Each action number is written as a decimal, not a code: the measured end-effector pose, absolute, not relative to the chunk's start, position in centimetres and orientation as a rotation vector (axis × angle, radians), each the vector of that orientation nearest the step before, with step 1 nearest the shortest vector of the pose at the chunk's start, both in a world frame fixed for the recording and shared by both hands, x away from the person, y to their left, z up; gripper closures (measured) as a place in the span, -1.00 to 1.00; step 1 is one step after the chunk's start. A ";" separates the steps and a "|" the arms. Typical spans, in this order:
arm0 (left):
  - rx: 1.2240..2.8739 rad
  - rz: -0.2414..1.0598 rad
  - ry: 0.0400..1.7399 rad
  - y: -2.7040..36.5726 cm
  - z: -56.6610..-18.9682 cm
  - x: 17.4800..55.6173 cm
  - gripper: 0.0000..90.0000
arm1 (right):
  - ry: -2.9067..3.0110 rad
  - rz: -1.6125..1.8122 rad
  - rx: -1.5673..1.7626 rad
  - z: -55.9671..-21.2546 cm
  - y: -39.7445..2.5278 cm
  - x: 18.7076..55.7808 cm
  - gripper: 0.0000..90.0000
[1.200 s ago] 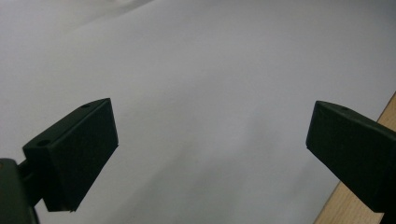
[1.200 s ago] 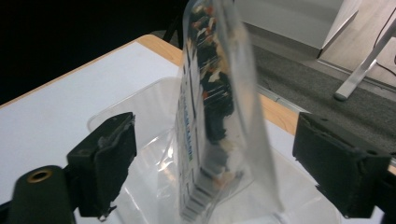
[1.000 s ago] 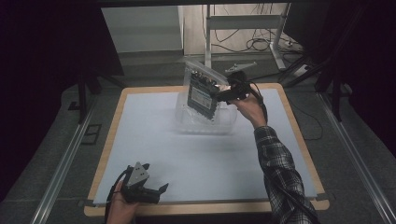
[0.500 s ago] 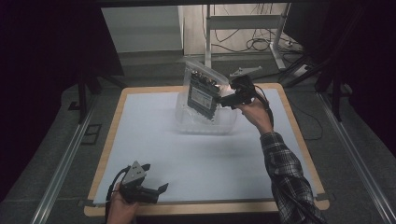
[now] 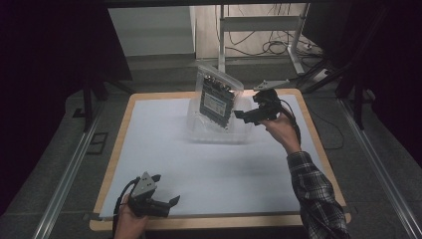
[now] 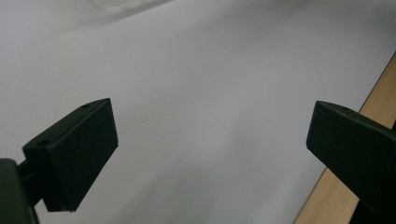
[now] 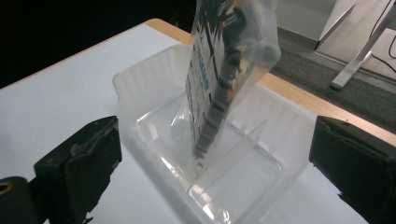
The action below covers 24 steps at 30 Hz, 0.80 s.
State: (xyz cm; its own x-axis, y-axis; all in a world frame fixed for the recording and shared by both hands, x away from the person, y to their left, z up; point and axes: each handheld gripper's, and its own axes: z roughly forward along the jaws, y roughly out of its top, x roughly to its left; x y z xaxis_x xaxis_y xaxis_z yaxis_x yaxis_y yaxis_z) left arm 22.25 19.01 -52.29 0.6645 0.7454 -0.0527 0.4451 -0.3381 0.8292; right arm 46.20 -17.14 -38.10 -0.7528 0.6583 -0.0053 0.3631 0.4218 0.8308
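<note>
Stood upright in the clear plastic tray (image 5: 219,130) at the far middle of the white table (image 5: 209,164): a bagged circuit board (image 5: 217,98), leaning slightly. Right gripper (image 5: 245,115) just beside it, jaws wide apart, grasping nothing. Left gripper (image 5: 166,204) near the front edge, likewise released and empty.

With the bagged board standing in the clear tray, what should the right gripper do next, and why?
Probably back the right gripper away. Its jaws are open beside the bagged board, which stands leaning in the clear tray, apparently already released.
</note>
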 end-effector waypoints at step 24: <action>2.012 0.392 0.938 18.6 -52.2 22.2 -0.95 | 2.352 1.271 0.880 -39.8 -21.5 38.6 -1.00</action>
State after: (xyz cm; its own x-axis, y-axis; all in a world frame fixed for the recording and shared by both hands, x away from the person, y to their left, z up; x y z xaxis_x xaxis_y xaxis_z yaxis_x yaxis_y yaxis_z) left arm 22.22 18.60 -52.21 0.6683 0.7407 -0.0690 0.4709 -0.3495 0.8100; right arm 38.63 -21.53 -39.83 -0.7568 0.6536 0.0067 0.3637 0.4126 0.8351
